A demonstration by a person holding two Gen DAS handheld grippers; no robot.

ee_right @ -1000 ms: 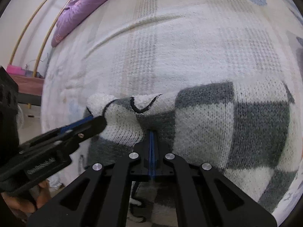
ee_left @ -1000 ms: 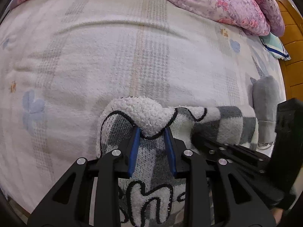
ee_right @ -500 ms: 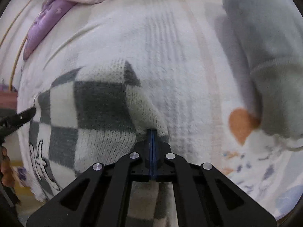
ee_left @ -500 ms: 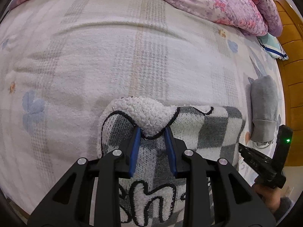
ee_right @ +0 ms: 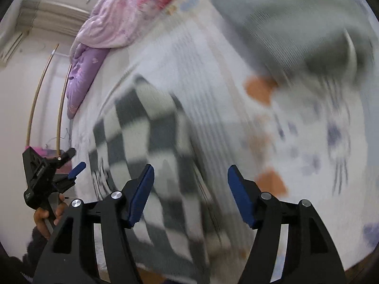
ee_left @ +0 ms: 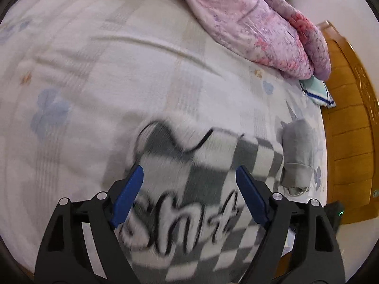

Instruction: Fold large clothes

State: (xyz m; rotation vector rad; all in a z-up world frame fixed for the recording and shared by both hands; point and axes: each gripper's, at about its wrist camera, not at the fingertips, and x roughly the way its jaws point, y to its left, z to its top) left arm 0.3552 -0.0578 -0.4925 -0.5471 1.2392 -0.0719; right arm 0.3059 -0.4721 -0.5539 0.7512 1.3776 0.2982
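Bed (ee_left: 99,75) carries everything, pale sheet; pink quilt (ee_left: 255,30) heaped at 1 o'clock. Checkered sweater (ee_left: 194,189) lies near edge, lettering up, likely laid flat for folding. Grey garment (ee_left: 297,151) touching its 3 o'clock side. Left gripper (ee_left: 189,191) jaws spread, holding nothing. Right gripper (ee_right: 189,193) jaws spread above sweater edge; view blurred.

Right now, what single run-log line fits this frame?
left gripper: open | right gripper: open | checkered sweater: folded, lying free on bed | grey garment: beside it
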